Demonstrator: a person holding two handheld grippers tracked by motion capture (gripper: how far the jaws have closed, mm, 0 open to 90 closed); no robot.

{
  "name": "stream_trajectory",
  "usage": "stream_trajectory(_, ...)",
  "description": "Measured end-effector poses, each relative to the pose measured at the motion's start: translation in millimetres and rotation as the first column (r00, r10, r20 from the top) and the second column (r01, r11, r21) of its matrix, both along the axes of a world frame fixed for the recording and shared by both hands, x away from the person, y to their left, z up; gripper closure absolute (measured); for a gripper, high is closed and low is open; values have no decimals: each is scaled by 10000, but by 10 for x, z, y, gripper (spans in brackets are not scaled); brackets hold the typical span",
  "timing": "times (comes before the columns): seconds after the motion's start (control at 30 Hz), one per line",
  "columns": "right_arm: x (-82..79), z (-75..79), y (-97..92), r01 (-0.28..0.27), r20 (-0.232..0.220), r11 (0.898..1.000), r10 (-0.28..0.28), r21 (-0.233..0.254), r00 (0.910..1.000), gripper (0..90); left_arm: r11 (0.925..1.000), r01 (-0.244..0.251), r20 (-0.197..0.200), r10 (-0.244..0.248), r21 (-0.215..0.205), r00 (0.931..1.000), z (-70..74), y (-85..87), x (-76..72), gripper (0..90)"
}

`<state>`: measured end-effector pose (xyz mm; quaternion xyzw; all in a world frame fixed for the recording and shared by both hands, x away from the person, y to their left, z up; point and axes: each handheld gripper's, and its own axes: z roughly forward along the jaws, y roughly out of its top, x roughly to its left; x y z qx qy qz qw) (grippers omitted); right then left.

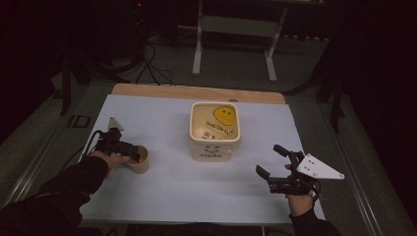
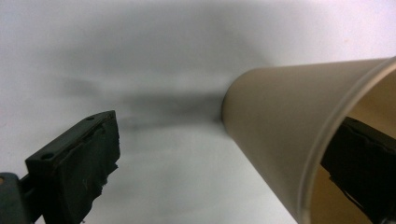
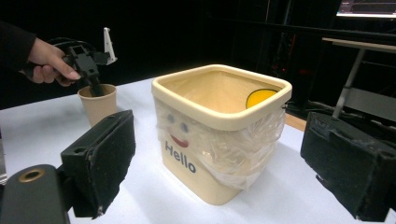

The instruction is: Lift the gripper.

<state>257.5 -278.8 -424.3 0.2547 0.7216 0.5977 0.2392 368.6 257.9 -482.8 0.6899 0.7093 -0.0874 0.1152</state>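
Cup sat on the white desk at the left, well apart from the bin, which stood near the middle with a plastic liner and a "Hello" face on its side. Left gripper had one jaw dipped inside the cup and the other outside, straddling the rim. In the left gripper view there was a clear gap between the outer jaw and the cup wall, so I'd say it was spread and hadn't clamped yet. Right gripper hovered wide apart off to the bin's right, holding nothing. My guess is the cup was headed for the bin. To do this grab well, I'd squeeze gently, since paper walls buckle easily, and pinch just below the rim where it's stiffest. Keep the gripper steady while closing so the cup doesn't tip or skate across the smooth desk, then lift straight up before swinging over.
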Motion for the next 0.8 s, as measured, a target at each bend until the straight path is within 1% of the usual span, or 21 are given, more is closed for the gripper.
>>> stream_trajectory(0.03, -2, 1, -3, 48, -9, 10000, -48, -15, 10000, 100, 10000, -35, 49, 35, -44, 10000, 12, 2, 6, 13)
stream_trajectory(0.13, -1, 0, -10, 101, -31, 9999, -101, -19, 9999, 100, 10000, 90, -47, -90, -2, 9999, 24, 0, 11, 13)
stream_trajectory(0.17, 2, -1, -20, 211, -125, 9998, -210, 10, 9997, 100, 9999, 117, -76, -117, 64, 9999, 35, -3, 13, 13)
stream_trajectory(0.23, 3, -1, -23, 220, -166, 9998, -219, 38, 9996, 100, 9998, 144, -43, -143, 112, 9999, 60, -7, 21, 13)
stream_trajectory(0.3, 6, -5, -28, 224, -194, 9997, -223, 31, 9996, 100, 9998, 146, -79, -145, 110, 9999, 82, -2, 27, 14)
stream_trajectory(0.33, 5, -10, -24, 201, -199, 9998, -202, -14, 9996, 100, 9997, 149, -105, -147, 180, 9998, 90, 4, 29, 14)
stream_trajectory(0.47, -4, -10, -10, 148, -186, 9998, -150, -123, 9997, 100, 9996, 204, -203, -201, 189, 9996, 97, 7, 26, 14)
stream_trajectory(0.5, -4, -10, -10, 148, -186, 9998, -150, -123, 9997, 100, 9995, 292, -269, -288, 118, 9992, 103, 9, 26, 14)
stream_trajectory(0.53, -3, -10, -8, 176, -182, 9997, -179, -161, 9997, 100, 9993, 365, -209, -362, 127, 9991, 133, 7, 21, 13)
stream_trajectory(0.57, -3, -10, -8, 176, -182, 9997, -179, -161, 9997, 100, 9993, 365, -209, -362, 127, 9991, 133, 7, 21, 13)
stream_trajectory(0.6, 0, -10, -9, 179, -223, 9997, -182, -162, 9996, 100, 9988, 476, -233, -474, 110, 9986, 151, 6, 18, 13)
stream_trajectory(0.63, 8, -11, -14, 271, -296, 9995, -276, -157, 9992, 99, 9983, 572, -139, -570, 127, 9983, 193, 11, 9, 13)
stream_trajectory(0.7, 19, -14, -21, 239, -363, 9996, -244, -137, 9990, 95, 9977, 657, 34, -657, 168, 9978, 243, 27, 1, 13)
stream_trajectory(0.73, 20, -15, -21, 281, -364, 9995, -287, -164, 9989, 95, 9967, 784, 107, -787, 195, 9968, 270, 37, -6, 13)
stream_trajectory(0.77, 20, -15, -21, 281, -364, 9995, -287, -164, 9989, 95, 9967, 784, 107, -787, 195, 9968, 270, 37, -6, 13)
stream_trajectory(0.8, 20, -16, -22, 281, -389, 9995, -287, -170, 9988, 95, 9948, 987, 212, -993, 266, 9948, 298, 37, -16, 13)
